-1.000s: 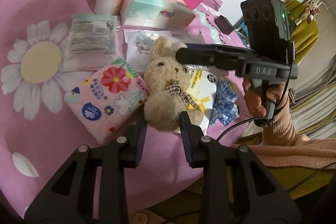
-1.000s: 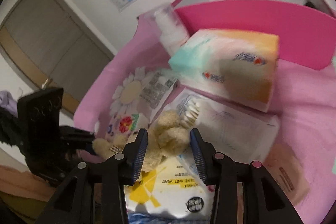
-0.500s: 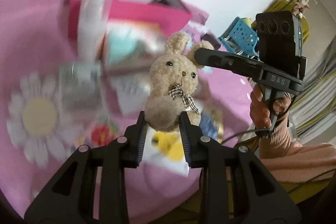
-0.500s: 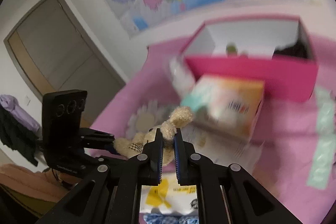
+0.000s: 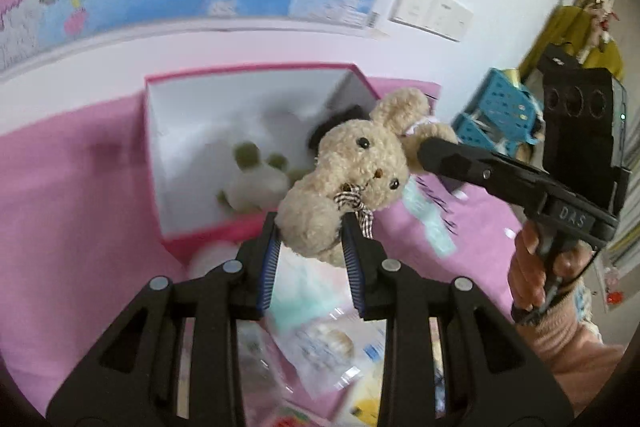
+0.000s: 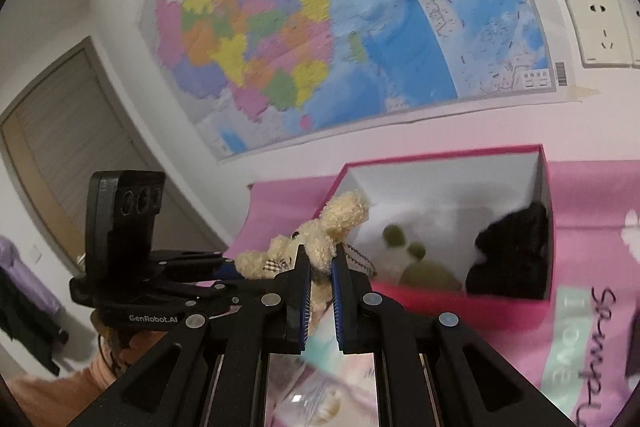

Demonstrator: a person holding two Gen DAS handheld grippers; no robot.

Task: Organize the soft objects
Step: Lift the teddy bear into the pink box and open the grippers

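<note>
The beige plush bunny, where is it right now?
The beige plush bunny is held in the air between both tongs, left on its body, right on an ear, just in front of the open pink box.

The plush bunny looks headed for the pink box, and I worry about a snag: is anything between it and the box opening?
Nothing visible blocks it. The plush bunny, held by both tongs, hangs at the pink box near its open top; toys lie on its floor.
</note>
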